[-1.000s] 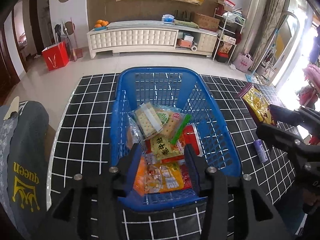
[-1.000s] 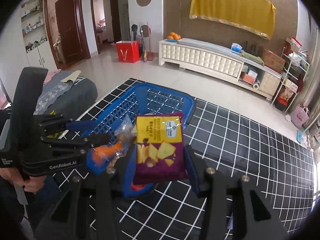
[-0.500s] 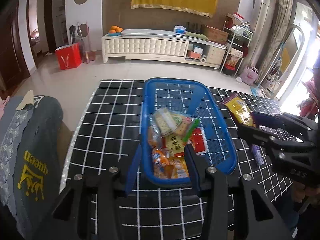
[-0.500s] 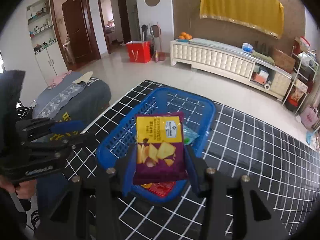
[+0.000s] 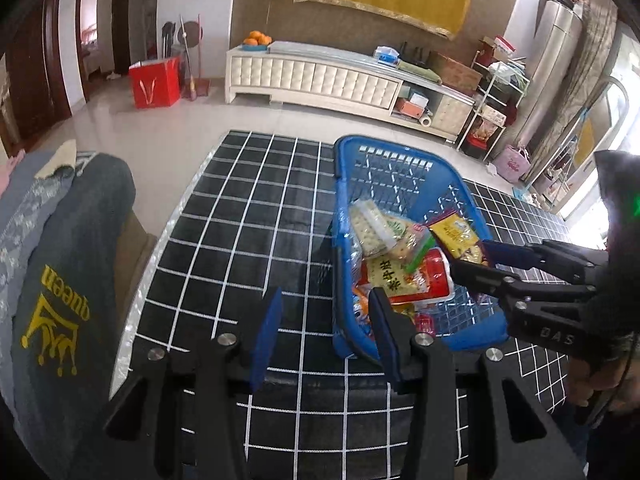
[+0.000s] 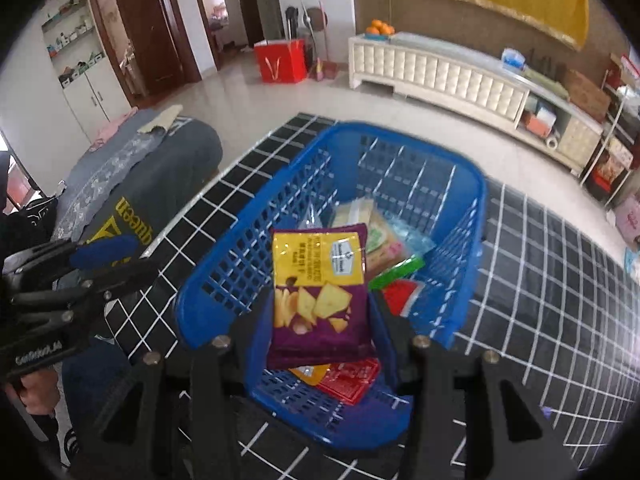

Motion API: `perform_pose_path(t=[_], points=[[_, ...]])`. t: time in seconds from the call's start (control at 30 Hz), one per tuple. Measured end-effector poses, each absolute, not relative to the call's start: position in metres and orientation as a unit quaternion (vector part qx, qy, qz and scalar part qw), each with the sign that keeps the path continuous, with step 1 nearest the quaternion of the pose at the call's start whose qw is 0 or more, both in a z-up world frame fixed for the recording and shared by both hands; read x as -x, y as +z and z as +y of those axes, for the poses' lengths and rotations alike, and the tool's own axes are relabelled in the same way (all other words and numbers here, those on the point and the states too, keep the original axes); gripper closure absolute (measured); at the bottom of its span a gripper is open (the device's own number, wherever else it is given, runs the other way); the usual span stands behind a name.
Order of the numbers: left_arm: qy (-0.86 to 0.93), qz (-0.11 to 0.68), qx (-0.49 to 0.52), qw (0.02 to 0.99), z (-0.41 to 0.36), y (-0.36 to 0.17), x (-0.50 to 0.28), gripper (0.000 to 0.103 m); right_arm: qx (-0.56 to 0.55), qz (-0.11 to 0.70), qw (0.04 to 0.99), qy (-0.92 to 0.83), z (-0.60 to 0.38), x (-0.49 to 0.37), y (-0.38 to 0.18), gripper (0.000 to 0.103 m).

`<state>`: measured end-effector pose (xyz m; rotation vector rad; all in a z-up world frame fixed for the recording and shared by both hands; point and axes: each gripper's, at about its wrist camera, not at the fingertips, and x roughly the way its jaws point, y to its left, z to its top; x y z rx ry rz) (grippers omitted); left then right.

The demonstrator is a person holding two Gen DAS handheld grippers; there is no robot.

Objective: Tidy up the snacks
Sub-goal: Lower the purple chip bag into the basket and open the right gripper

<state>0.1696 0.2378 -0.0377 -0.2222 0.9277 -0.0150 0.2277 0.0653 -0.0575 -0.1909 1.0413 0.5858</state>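
Right gripper (image 6: 320,332) fingers (image 6: 382,332) clamped on chip bag (image 6: 318,296); left gripper (image 5: 324,332) agape, empty.

Daylight glares from the right; fisheye edges curve, darken, slightly blurred.

Home living room, tufted white TV cabinet (image 5: 316,80), oranges (image 5: 257,37) on top, wooden doors (image 6: 148,36), tiled floor (image 5: 160,136)

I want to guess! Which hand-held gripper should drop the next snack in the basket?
Right hand-held gripper: it holds the purple chip bag over the blue basket. The left hand-held gripper is open and empty.
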Motion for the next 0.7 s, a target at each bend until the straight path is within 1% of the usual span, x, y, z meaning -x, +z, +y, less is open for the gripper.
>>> perform_pose_path(t=[0.23,0.5,0.57,0.7], points=[[-0.001,0.454,0.114,0.884,0.244,-0.045,-0.166,0.061,0.083,0.517,0.81,0.265,0.068,-0.231,-0.076,0.051],[-0.003,0.449,0.133,0.884,0.232,-0.045,-0.164,0.061,0.051,0.56,0.783,0.266,0.059,-0.233,-0.085,0.032],[-0.003,0.447,0.129,0.885,0.225,-0.042,-0.161,0.061,0.047,0.549,0.793,0.261,0.049,-0.227,-0.074,0.027],[0.023,0.422,0.115,0.899,0.211,-0.023,-0.144,0.061,0.012,0.519,0.816,0.254,0.016,-0.214,-0.043,0.023]])
